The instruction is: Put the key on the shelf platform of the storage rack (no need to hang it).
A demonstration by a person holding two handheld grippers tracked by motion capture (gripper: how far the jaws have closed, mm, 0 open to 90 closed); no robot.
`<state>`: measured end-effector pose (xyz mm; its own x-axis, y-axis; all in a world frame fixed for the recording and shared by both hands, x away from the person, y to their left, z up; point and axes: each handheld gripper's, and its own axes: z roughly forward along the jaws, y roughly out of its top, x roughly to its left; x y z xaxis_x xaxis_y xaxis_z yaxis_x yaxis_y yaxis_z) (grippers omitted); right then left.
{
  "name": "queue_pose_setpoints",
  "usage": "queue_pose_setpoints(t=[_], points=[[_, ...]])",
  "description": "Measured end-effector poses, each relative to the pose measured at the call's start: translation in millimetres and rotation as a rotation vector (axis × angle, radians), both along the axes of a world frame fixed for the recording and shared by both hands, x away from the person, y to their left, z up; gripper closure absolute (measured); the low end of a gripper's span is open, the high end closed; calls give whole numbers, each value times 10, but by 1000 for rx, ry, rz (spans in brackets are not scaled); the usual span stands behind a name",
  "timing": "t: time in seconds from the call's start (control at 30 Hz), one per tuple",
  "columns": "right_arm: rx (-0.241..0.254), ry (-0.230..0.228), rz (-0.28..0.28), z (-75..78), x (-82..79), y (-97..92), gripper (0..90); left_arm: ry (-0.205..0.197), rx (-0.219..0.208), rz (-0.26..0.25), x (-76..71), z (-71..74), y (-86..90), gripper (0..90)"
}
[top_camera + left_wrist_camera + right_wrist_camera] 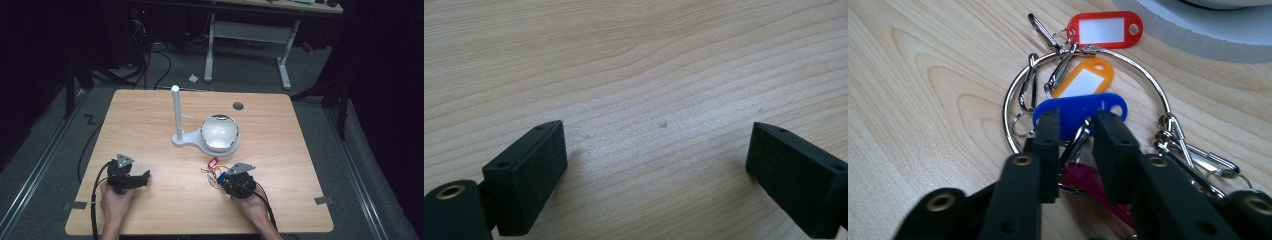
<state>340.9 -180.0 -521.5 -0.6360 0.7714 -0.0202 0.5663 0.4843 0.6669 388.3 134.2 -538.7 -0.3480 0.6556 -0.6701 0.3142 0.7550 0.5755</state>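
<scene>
Your right gripper (1075, 132) has its jaws nearly together around a clip and the blue plastic key tag (1079, 111) on the large steel key ring (1013, 90), which lies flat on the wooden surface (923, 100) directly ahead. Whether the pads truly pinch, I cannot tell. Lifting remains. Your left gripper (656, 160) rests wide apart, holding nothing.

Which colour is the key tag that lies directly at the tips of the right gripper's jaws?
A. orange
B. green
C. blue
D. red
C: in the right gripper view, the blue tag lies across the tips of the right gripper, while the orange tag and the red tag lie farther away on the metal ring.
</scene>
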Motion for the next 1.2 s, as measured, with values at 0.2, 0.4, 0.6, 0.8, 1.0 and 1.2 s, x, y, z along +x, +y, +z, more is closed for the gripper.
queue_pose_setpoints(t=[0.2,0.4,0.6,0.8,1.0,1.2], points=[[35,19,19,-2,25,-33,824,1,-3,4,1,2,-3,99],[53,-4,20,30,7,-54,854,-4,3,-1,1,-2,2,99],[80,-9,22,79,-10,-113,881,-4,5,-3,1,-3,3,99],[111,-31,13,152,-28,-183,881,0,-1,2,1,1,-1,99],[131,-60,17,343,-15,-276,881,-4,4,-2,1,-2,2,99],[159,-82,6,547,18,-393,881,-4,3,-2,1,-2,2,99]])
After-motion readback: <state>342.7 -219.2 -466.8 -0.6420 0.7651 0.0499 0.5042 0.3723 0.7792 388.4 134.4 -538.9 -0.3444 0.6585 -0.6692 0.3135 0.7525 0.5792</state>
